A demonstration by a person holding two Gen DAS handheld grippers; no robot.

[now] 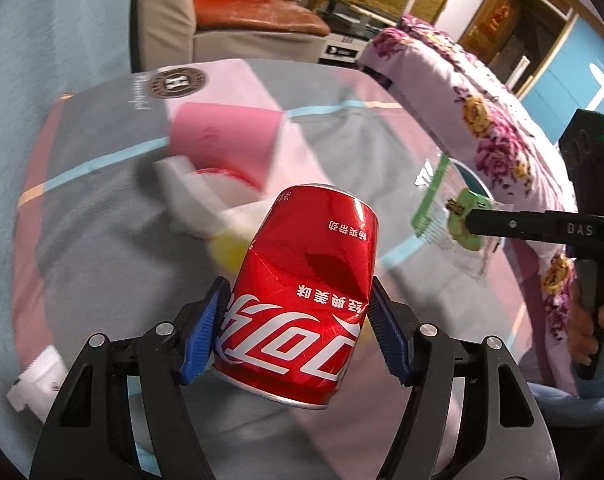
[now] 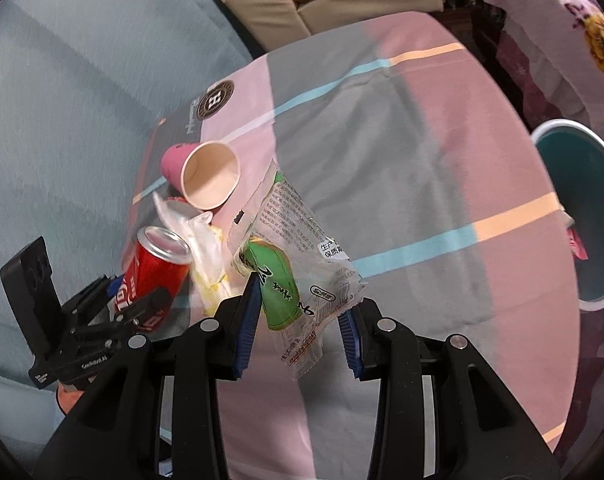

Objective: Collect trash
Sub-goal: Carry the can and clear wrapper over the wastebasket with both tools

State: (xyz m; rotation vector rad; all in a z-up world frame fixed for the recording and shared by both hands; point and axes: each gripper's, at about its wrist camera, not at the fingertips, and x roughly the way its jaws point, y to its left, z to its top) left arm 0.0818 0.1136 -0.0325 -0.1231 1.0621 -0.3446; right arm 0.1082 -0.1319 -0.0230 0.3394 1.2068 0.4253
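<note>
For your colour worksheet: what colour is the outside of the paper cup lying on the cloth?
Pink outside; clearest in the right wrist view.

left wrist: close, angled down over bed [image 1: 102,184] | right wrist: same, from right | shared: pink cup [image 2: 206,178], red can [image 1: 302,304]

Left gripper [image 1: 298,320] fingers [image 1: 204,328] clamp a dented red can [image 1: 302,300].

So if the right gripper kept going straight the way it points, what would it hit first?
Probably the bedspread. The right gripper, holding the snack wrapper, aims at bare cloth; the paper cup lies left, the bin right. Depth is uncertain.
</note>
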